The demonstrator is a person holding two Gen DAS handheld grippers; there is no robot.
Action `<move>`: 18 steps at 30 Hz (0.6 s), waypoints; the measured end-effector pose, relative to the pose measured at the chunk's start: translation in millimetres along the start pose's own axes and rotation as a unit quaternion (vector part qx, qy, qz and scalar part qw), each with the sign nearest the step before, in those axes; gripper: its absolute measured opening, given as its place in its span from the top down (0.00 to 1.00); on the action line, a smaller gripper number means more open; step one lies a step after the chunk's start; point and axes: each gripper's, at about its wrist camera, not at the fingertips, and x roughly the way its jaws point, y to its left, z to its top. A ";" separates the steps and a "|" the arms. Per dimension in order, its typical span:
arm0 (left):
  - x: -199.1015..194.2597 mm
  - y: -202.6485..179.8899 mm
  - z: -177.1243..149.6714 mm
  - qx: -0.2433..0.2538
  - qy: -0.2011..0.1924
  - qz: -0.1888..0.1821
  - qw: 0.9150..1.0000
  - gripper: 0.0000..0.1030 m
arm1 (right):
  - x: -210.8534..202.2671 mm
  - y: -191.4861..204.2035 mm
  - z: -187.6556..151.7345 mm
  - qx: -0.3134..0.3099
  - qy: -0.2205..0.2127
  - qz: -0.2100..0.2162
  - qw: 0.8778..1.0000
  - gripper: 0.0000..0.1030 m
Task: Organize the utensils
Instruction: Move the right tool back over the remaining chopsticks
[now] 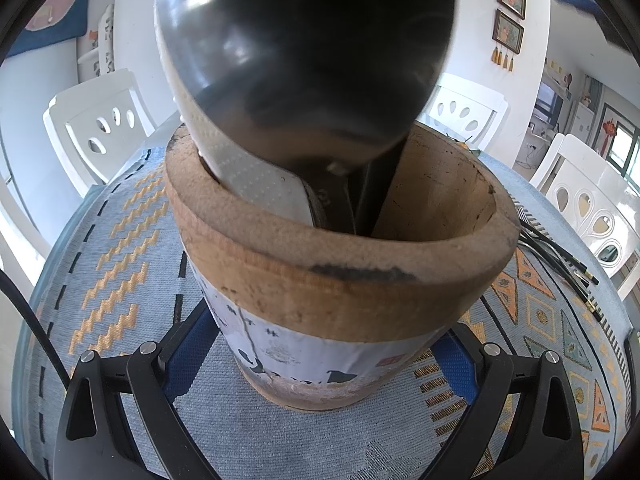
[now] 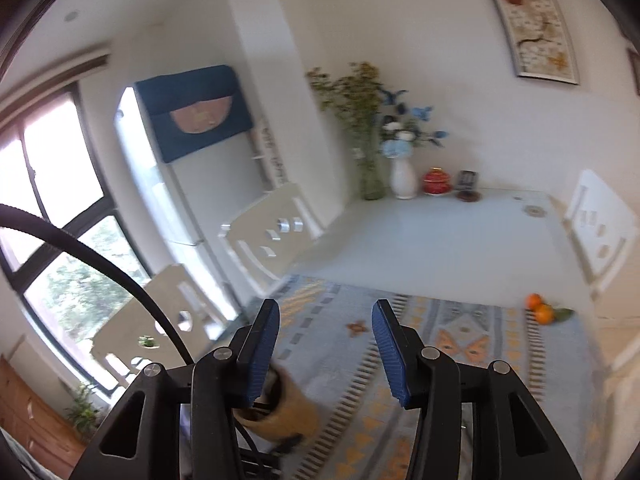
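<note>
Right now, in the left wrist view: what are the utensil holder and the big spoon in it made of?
Utensil holder: looks like unglazed terracotta or cork, matte and pitted, with a chipped dark patch on the rim and a printed white band below. Large spoon: likely polished metal, since its dark bowl mirrors the room.

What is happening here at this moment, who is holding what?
A person is sorting utensils into a brown holder on a patterned cloth. The left gripper has its blue pads on either side of the holder's base. A large dark spoon already stands inside it. The right gripper is open and empty above the cloth.
</note>
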 end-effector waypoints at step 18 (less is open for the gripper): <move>5.0 -4.5 0.2 0.003 0.004 0.004 1.000 0.05 | 34.0 -177.2 -117.6 0.237 0.194 -0.129 0.943 0.58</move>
